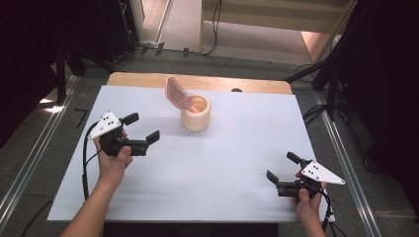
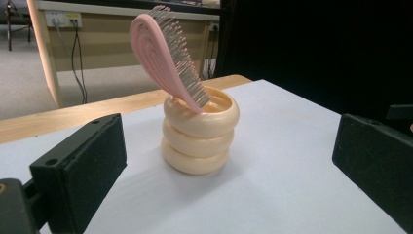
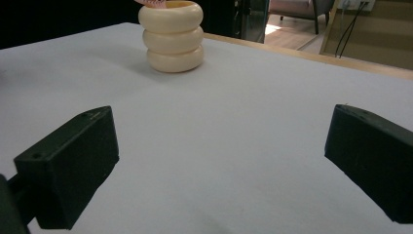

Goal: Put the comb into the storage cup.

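Pink brush [image 1: 178, 94] tilted in ringed cup [image 1: 195, 115]; L tool [image 1: 141, 127] & R tool [image 1: 282, 166] both agape, nothing gripped.

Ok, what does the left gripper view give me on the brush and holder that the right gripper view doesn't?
The left gripper view shows nearly the whole pink hairbrush: head up, bristles facing right, leaning out of the cream ringed holder, handle end down inside. The right gripper view shows the holder farther off across a wide stretch of white table, with just a sliver of the brush at the top edge. Both show the three-ringed holder upright on the table, framed between open black jaws that grip nothing.
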